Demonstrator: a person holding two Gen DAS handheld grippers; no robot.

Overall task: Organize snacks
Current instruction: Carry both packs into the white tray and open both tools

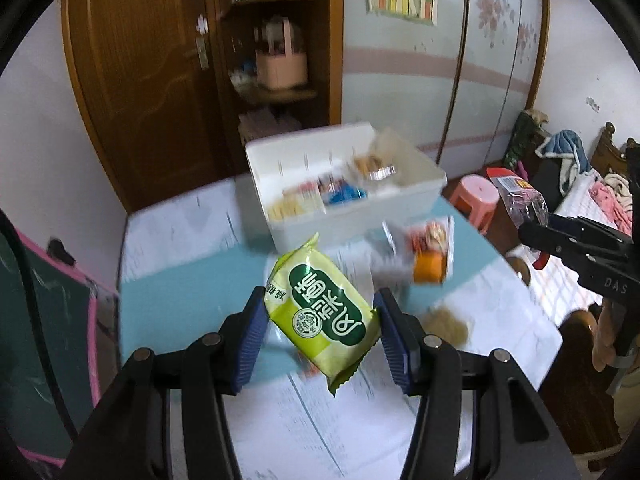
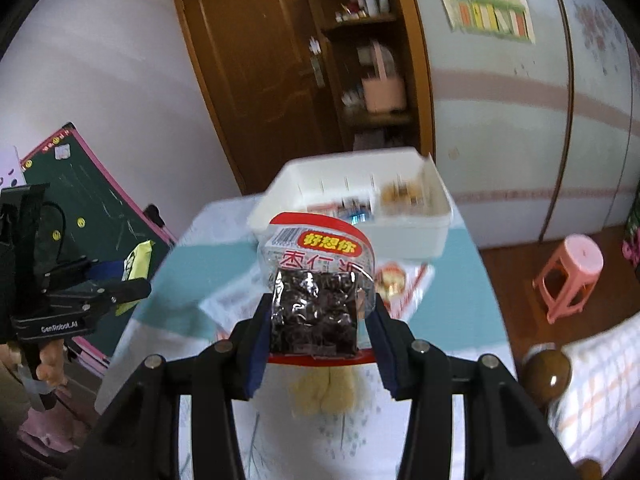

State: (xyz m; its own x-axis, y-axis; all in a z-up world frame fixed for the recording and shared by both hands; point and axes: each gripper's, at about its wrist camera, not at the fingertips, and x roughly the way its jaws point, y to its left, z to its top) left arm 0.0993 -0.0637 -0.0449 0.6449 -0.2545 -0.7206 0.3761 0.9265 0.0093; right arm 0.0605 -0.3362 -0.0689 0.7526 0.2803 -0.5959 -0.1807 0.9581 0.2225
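My left gripper (image 1: 320, 332) is shut on a green snack packet (image 1: 324, 312) and holds it above the table. My right gripper (image 2: 316, 332) is shut on a clear red-topped packet of dark dried fruit (image 2: 316, 292), also above the table. A white divided bin (image 1: 344, 184) with several snacks in it stands at the table's far end; it also shows in the right wrist view (image 2: 404, 232). The right gripper with its packet (image 1: 520, 196) shows at the right in the left wrist view; the left gripper with the green packet (image 2: 136, 264) shows at the left in the right wrist view.
An orange and red snack packet (image 1: 430, 252) lies on the table (image 1: 180, 292) in front of the bin. A tan snack (image 1: 446, 324) lies nearer. A pink stool (image 2: 572, 272) stands right of the table, a bed (image 1: 576, 208) beyond it. A chalkboard (image 2: 92, 208) leans at the left.
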